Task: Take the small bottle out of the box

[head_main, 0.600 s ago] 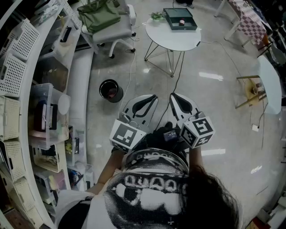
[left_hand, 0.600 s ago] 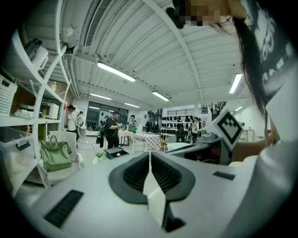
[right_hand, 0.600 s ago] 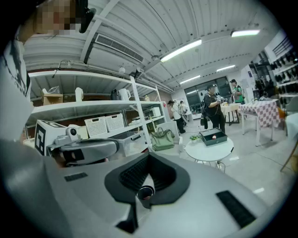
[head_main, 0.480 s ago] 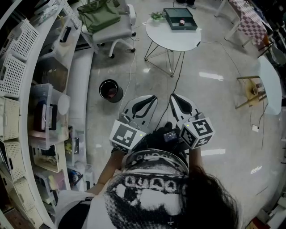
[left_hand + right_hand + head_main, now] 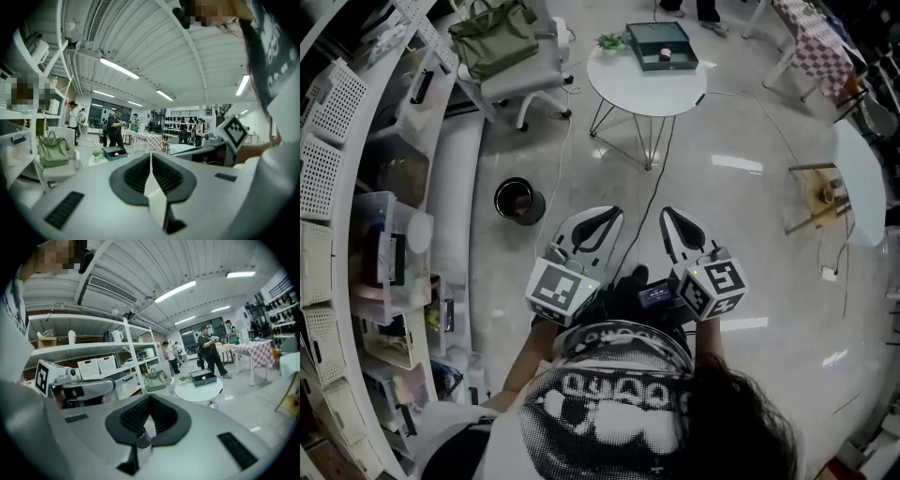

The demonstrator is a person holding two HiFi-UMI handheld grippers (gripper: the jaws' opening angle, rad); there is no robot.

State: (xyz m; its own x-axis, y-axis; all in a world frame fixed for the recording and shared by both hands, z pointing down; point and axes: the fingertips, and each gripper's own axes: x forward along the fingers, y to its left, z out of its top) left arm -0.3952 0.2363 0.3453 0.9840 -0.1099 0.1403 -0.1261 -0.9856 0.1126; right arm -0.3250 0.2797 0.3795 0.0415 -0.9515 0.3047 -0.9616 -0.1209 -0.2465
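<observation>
A dark green open box (image 5: 660,37) lies on a round white table (image 5: 647,89) far ahead, across the floor. Inside it sits a small pinkish bottle (image 5: 665,54). Both grippers are held close to the person's body, side by side and pointing toward the table. The left gripper (image 5: 604,214) is shut with nothing in it, and so is the right gripper (image 5: 667,214). In the left gripper view the box (image 5: 113,156) shows small beyond the shut left gripper (image 5: 152,157). In the right gripper view the box (image 5: 202,382) and bottle (image 5: 203,377) lie past the shut right gripper (image 5: 150,397).
An office chair with a green bag (image 5: 494,37) stands left of the table. A black bin (image 5: 517,200) sits on the glossy floor, with a cable running past it. White shelves with crates (image 5: 337,141) line the left side. A wooden stool (image 5: 830,192) stands at the right. People stand in the distance (image 5: 209,352).
In the head view the table, chair and bin have shifted a little left and down, as the person moves. Both grippers keep their place before the body, still shut.
</observation>
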